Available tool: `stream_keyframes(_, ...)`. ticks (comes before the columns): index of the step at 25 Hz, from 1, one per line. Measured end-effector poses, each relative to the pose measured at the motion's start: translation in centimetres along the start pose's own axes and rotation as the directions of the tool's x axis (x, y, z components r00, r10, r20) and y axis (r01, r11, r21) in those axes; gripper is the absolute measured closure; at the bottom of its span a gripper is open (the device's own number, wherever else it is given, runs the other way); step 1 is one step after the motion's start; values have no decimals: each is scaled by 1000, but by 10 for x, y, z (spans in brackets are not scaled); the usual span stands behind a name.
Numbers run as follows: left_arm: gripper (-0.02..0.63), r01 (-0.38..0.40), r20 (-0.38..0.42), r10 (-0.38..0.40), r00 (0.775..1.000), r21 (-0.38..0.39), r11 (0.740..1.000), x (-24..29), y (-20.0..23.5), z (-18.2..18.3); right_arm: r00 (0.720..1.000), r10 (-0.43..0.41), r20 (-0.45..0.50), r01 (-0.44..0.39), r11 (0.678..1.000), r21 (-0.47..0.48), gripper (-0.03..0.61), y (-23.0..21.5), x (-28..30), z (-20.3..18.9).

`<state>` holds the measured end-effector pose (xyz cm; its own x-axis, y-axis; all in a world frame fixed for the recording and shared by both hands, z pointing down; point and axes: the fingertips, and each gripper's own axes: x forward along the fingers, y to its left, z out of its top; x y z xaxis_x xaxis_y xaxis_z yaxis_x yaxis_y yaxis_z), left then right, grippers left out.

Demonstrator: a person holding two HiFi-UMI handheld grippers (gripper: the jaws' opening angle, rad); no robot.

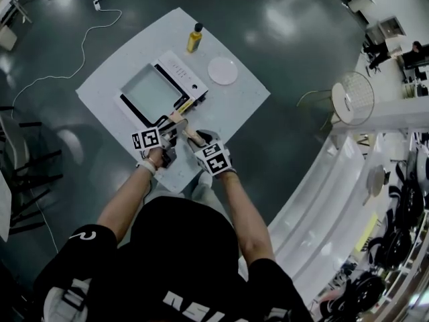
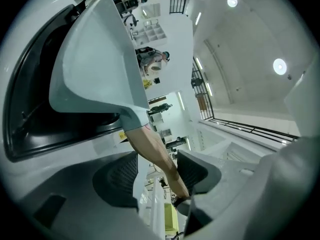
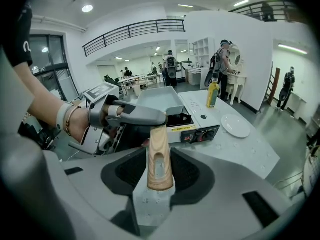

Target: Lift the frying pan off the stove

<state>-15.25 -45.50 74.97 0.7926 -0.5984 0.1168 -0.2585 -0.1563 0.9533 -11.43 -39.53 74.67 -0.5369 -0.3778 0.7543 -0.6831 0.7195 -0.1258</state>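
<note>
Grasp step, I'd say: left gripper (image 2: 157,175) and right gripper (image 3: 160,178) both gape open around the wooden handle (image 3: 159,151) of the frying pan (image 1: 151,91), which sits on the stove (image 1: 188,72). Next up: clamp firmly, then lift level.

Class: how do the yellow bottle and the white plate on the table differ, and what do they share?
The bottle stands upright; the plate lies flat. The bottle is yellow with a dark cap; the plate is plain white. Both rest on the table beside the stove.

Glossy dark floor (image 1: 295,133) — white table (image 1: 100,92), ceiling spotlights (image 3: 87,8).
</note>
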Motion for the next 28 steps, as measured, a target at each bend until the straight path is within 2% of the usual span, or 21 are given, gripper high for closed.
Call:
stream_keyframes(9,387,29,-13,-30,999,-39,999,11,3,4,1000,-12,-11,13,1000,11,453,-2,12,2)
stream_keyframes(17,390,1,-20,-1,1000,-10,1000,17,3,5,1000,-9,0,9,1000,2,456,-2,15,3)
stream_keyframes(28,410,-16,-12,16,1000,-13,1000,14,0,5,998,17,53,-16,1000,-9,459,3,14,6)
